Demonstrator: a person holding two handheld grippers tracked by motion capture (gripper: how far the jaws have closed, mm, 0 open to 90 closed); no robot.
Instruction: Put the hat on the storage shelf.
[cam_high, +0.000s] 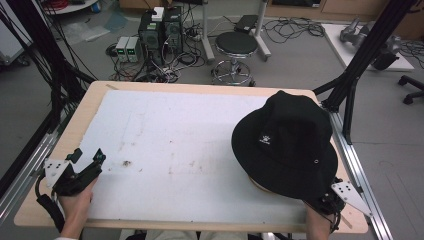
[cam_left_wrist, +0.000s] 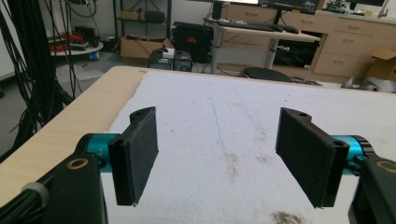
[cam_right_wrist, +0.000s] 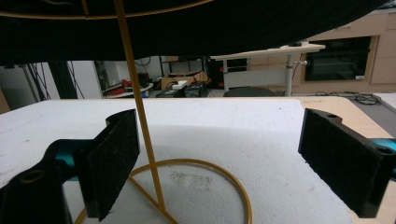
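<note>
Black is the main colour in the high view: a black bucket hat (cam_high: 287, 142) sits on the right part of the wooden table (cam_high: 87, 110), over the white foam sheet (cam_high: 180, 145) that covers most of the top. A piece of a yellow ring shows under the near edge of the brim. The right gripper (cam_high: 330, 200) is at the near right corner, just beside and partly under the brim; its jaws are hidden there. The left gripper (cam_high: 87, 160) rests at the near left side, well apart from the hat, with its two tips apart. A round stool (cam_high: 235, 47) and computer boxes (cam_high: 160, 32) stand on the floor behind the table.

In the left gripper view, the left gripper (cam_left_wrist: 215, 158) has its two padded jaws wide apart, and between them is only the stained foam sheet (cam_left_wrist: 233, 116). It holds nothing.

In the right gripper view, the right gripper (cam_right_wrist: 219, 154) is also wide open and empty. The hat (cam_right_wrist: 196, 28) hangs above as a dark roof. It is carried by a thin yellow wire stand (cam_right_wrist: 135, 107): the upright rod passes just beside the left-hand jaw, apart from it as far as I can tell, and the round base ring (cam_right_wrist: 233, 186) lies on the foam between the jaws.
</note>
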